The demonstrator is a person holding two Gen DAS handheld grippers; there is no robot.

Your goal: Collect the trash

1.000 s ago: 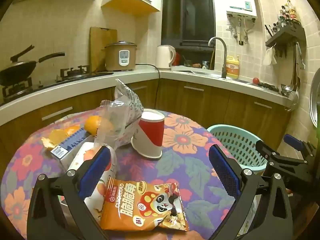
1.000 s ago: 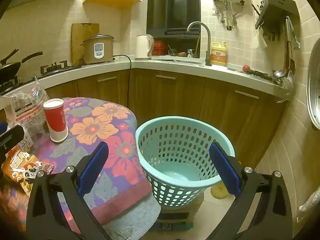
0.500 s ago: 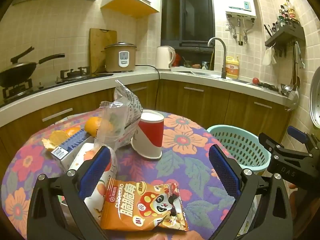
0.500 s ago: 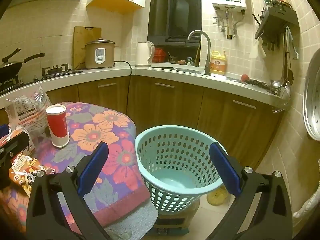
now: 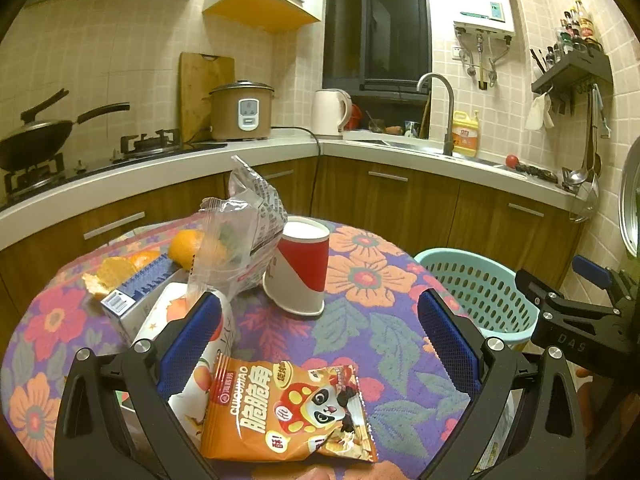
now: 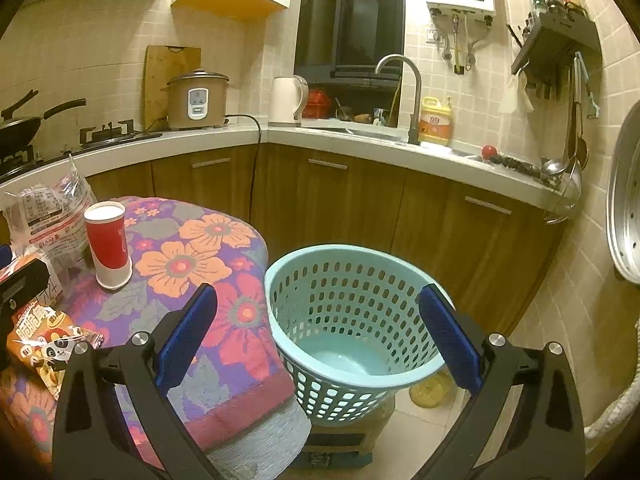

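Note:
An orange snack bag (image 5: pixel 288 412) lies on the floral table just in front of my open, empty left gripper (image 5: pixel 320 344). Behind it stand an upturned red-and-white paper cup (image 5: pixel 300 272), a crumpled clear plastic bag (image 5: pixel 236 232), a blue-and-white carton (image 5: pixel 136 300), a white peach-print wrapper (image 5: pixel 200 364) and orange peel (image 5: pixel 108 276). A light-blue basket (image 6: pixel 352 312) stands beside the table; it looks empty. My right gripper (image 6: pixel 316 336) is open and empty, above the basket's near rim. The cup (image 6: pixel 108 248) and snack bag (image 6: pixel 44 340) show at that view's left.
The round table has a floral cloth (image 5: pixel 376 344) hanging over its edge (image 6: pixel 248 380). Kitchen counters with wooden cabinets (image 6: pixel 440 216) curve behind. The basket sits on a low stand on the tiled floor (image 6: pixel 416 440). The right gripper shows at right in the left wrist view (image 5: pixel 576 320).
The right gripper has risen and pulled back slightly from the basket. The left gripper has barely moved; the items on the table are as before.

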